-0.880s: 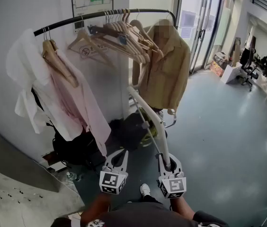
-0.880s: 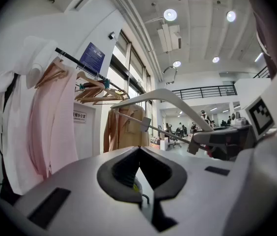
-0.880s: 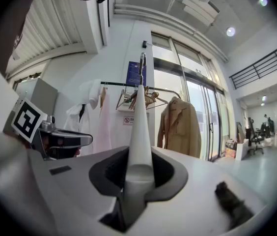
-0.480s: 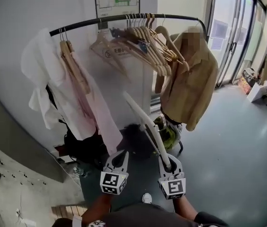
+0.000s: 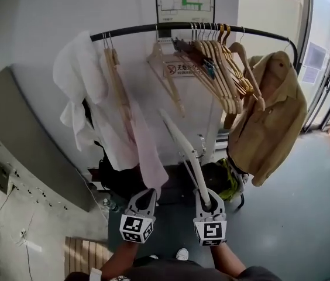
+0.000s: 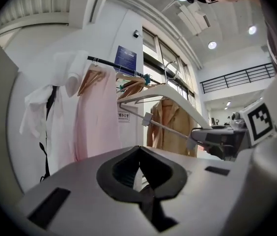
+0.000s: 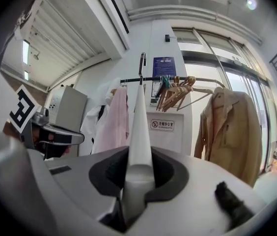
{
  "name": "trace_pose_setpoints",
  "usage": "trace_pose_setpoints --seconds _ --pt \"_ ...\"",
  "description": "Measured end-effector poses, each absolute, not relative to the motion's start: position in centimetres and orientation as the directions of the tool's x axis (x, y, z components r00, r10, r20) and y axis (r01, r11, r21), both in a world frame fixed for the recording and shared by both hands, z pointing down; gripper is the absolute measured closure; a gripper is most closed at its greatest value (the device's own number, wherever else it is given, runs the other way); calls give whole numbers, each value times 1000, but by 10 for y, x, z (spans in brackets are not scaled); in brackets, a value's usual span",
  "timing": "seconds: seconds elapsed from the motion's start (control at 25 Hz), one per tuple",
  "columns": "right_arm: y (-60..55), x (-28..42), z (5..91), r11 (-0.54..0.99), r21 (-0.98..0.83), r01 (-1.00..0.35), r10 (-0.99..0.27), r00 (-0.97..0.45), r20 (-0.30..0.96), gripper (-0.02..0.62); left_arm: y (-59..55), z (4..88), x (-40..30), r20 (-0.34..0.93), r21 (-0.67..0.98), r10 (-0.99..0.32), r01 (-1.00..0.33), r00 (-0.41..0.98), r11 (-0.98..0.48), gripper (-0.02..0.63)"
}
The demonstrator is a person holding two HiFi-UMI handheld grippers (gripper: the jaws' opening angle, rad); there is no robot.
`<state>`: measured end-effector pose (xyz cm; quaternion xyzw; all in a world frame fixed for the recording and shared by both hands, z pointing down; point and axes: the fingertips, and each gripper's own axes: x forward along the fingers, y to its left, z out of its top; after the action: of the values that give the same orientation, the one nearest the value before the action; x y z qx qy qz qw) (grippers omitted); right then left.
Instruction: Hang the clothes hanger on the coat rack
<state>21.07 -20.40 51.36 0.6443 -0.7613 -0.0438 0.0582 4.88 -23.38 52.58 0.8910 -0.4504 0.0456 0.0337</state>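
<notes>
Right gripper (image 5: 209,200) clamps white plastic hanger (image 5: 179,139), left gripper (image 5: 143,199) beside it closed on nothing: I'd raise the hook over black metal rail (image 5: 147,29) up ahead, at its bare stretch, then lower.

Both forearms reach forward, side by side and near each other. The left gripper (image 5: 147,195) has its jaws together, with nothing between them. The right gripper (image 5: 203,196) points level, its jaws clamped on a white hanger (image 5: 179,138).
</notes>
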Motion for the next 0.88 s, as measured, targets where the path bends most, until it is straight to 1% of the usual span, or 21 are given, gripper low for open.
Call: trace_pose_setpoints --seconds 0.24,0.52,0.88 --pt "-246 177 494 197 162 -967 -980 -199 6 525 -249 519 32 96 13 -819 -823 566 -568 597" --pt "-300 147 472 179 114 -977 -983 -182 -15 525 -266 507 -12 58 -17 -838 -839 543 -545 597" --pt "-374 121 417 127 154 -980 -989 -136 -50 525 -272 509 -52 33 21 -862 -863 506 -505 597"
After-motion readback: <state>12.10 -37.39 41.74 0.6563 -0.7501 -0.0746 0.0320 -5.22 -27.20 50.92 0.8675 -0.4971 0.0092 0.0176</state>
